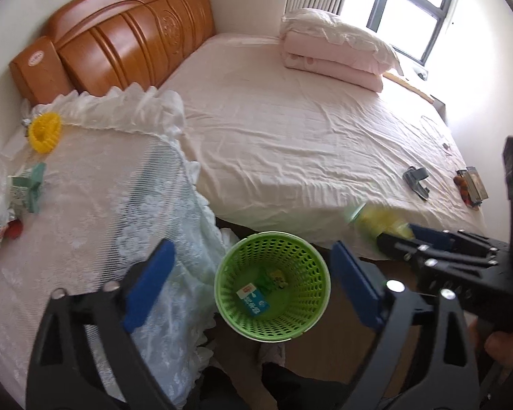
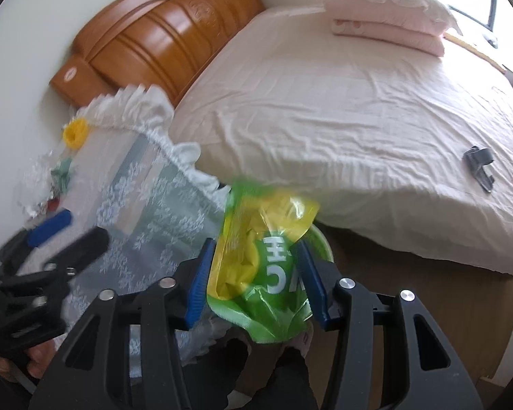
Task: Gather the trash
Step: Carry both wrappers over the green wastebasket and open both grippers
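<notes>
Both grippers have black cut-out frames, silver round screws and blue fingers point(image 1: 355, 287).

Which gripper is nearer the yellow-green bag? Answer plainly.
Right. The right gripper has the bag between its fingers; the left gripper hangs open to its side, above the green basket.

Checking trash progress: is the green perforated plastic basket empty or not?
Not empty. The green perforated plastic basket stands upright on the floor, with a blue-and-white wrapper and small scraps at its bottom.
</notes>
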